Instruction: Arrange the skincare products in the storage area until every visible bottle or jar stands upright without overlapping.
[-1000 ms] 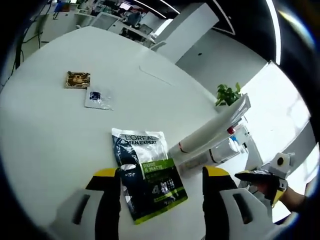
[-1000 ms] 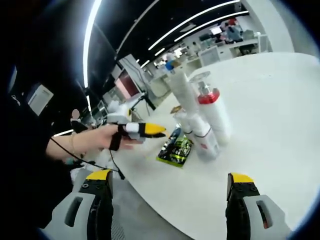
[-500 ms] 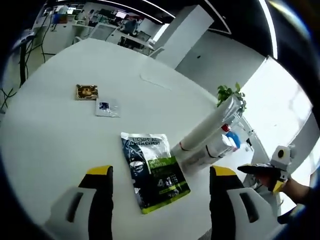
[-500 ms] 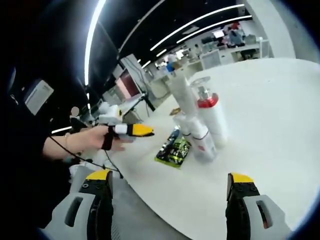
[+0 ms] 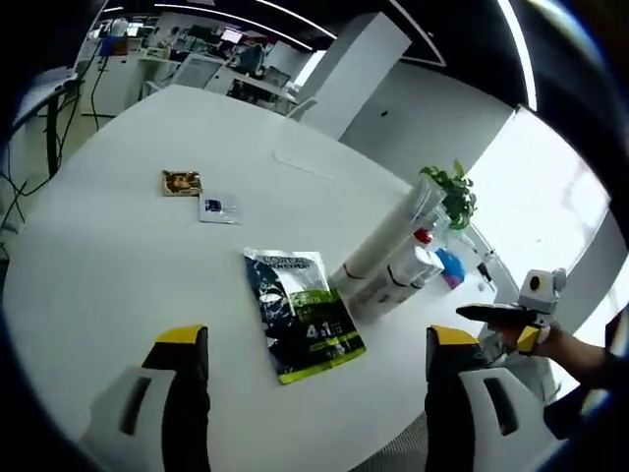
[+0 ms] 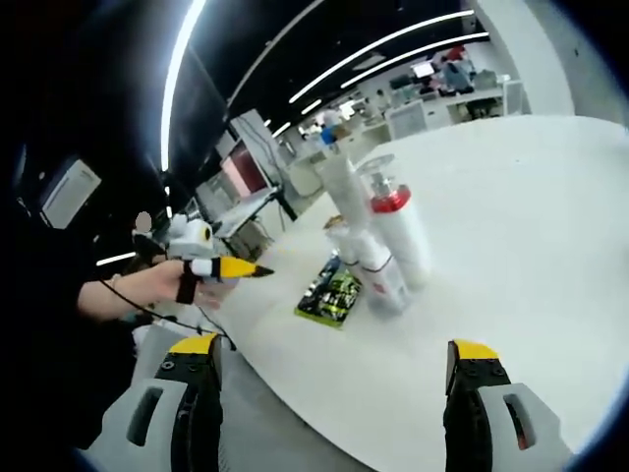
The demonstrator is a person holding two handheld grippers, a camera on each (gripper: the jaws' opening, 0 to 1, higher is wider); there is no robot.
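A dark and green skincare sachet (image 5: pixel 303 313) lies flat on the white round table (image 5: pixel 118 265). Just right of it, several white tubes and bottles (image 5: pixel 388 258) lie in an overlapping heap, one with a red band. My left gripper (image 5: pixel 316 336) hangs open and empty over the near table edge, short of the sachet. In the right gripper view the same heap (image 6: pixel 378 236) and sachet (image 6: pixel 332 293) sit beyond my right gripper (image 6: pixel 334 346), which is open and empty. A hand holds the left gripper (image 6: pixel 224 267) at the left there, and the right gripper (image 5: pixel 511 315) shows at the right of the left view.
Two small flat packets (image 5: pixel 182 183) (image 5: pixel 218 207) lie farther back on the table. A green plant (image 5: pixel 452 192) and a small blue item (image 5: pixel 447 267) stand behind the heap. Office desks fill the background.
Both views have drawn back from the table, so the sachet and heap look smaller. Nothing on the table has moved. Both grippers stay open.
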